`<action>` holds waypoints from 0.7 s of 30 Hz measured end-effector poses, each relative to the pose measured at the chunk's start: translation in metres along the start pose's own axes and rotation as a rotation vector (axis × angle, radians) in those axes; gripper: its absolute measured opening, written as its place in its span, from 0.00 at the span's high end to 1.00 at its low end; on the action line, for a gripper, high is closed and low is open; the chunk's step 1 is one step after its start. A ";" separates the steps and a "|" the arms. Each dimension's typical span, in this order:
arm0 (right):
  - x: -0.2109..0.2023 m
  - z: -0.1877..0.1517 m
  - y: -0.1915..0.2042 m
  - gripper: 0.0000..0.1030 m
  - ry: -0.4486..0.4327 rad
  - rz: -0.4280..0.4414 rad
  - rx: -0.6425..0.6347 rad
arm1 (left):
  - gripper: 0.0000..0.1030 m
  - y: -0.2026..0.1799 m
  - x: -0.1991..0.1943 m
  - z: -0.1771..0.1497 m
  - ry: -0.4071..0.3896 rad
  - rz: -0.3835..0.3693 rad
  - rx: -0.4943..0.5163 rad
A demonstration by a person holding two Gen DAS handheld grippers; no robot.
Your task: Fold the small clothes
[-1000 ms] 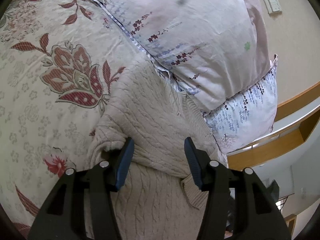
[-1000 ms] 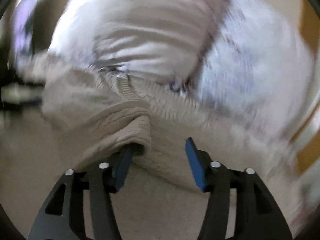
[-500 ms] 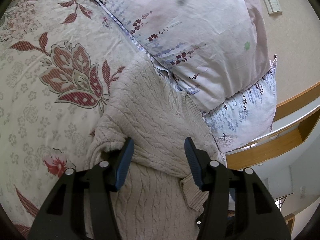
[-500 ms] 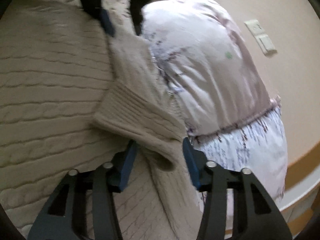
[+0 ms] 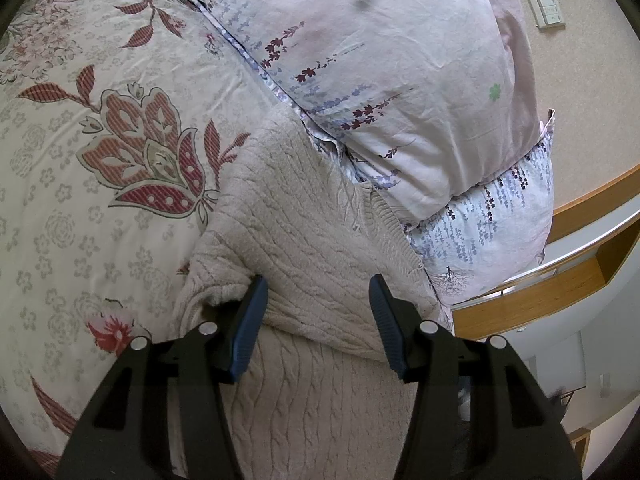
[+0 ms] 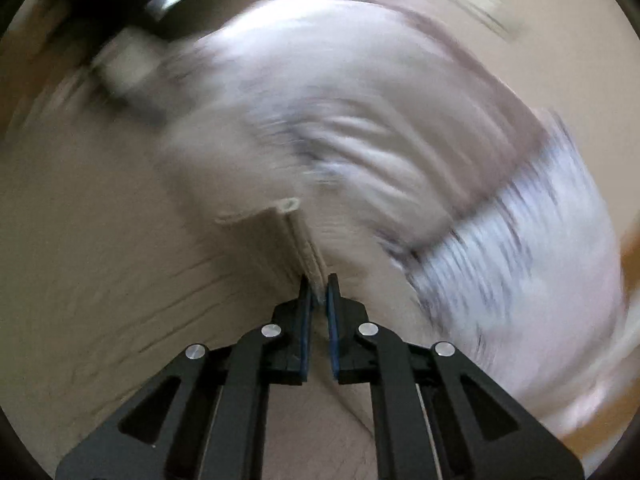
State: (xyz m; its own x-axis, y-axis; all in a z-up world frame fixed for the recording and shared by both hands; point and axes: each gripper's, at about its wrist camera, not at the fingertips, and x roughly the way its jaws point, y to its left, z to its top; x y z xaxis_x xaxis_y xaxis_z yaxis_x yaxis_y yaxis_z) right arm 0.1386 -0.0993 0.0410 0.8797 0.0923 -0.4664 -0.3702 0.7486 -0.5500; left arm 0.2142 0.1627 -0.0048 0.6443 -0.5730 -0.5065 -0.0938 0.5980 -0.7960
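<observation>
A beige cable-knit sweater (image 5: 304, 224) lies on the bed, folded over itself, with its far edge against the pillows. My left gripper (image 5: 317, 282) rests on the fold, open. The knit lies between its blue pads, and the left finger (image 5: 250, 312) is tucked under a rolled edge. The right wrist view is blurred by motion. In it my right gripper (image 6: 319, 280) has its jaws closing to a narrow gap, and the pads pinch the sweater's ribbed edge (image 6: 296, 232). The rest of the sweater (image 6: 120, 280) spreads to the left.
A floral bed sheet (image 5: 100, 120) covers the left side. A pink flowered pillow (image 5: 380, 60) sits on a pale blue one (image 5: 492, 232) just behind the sweater. A wooden headboard ledge (image 5: 540, 292) and wall switches (image 5: 546, 4) are on the right.
My right gripper went from open around a sweater fold to shut on the ribbed edge, swinging and rolling as it went. The left gripper and the fold under it stayed still.
</observation>
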 end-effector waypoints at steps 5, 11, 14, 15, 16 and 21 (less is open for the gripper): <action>0.003 -0.050 -0.132 0.93 0.073 0.077 0.833 | 0.48 0.000 0.000 0.000 0.001 -0.001 0.000; 0.040 -0.129 -0.152 0.87 0.274 0.361 1.280 | 0.45 -0.003 0.001 0.000 0.003 -0.005 0.011; 0.040 -0.146 -0.162 0.49 0.251 0.429 1.411 | 0.43 -0.004 0.001 0.000 0.004 -0.006 0.013; 0.038 -0.149 -0.165 0.49 0.238 0.436 1.438 | 0.43 -0.004 0.001 0.000 0.004 -0.006 0.014; 0.040 -0.149 -0.170 0.49 0.238 0.435 1.445 | 0.43 -0.004 0.001 -0.001 0.004 -0.006 0.014; 0.047 -0.163 -0.175 0.56 0.258 0.413 1.457 | 0.41 -0.007 0.003 -0.001 0.002 -0.004 0.022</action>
State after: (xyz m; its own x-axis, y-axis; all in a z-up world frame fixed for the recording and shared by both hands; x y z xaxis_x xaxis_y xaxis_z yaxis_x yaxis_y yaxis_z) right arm 0.1966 -0.3330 0.0027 0.6614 0.4507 -0.5995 0.1725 0.6865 0.7064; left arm 0.2157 0.1560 -0.0008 0.6433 -0.5764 -0.5039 -0.0741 0.6082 -0.7903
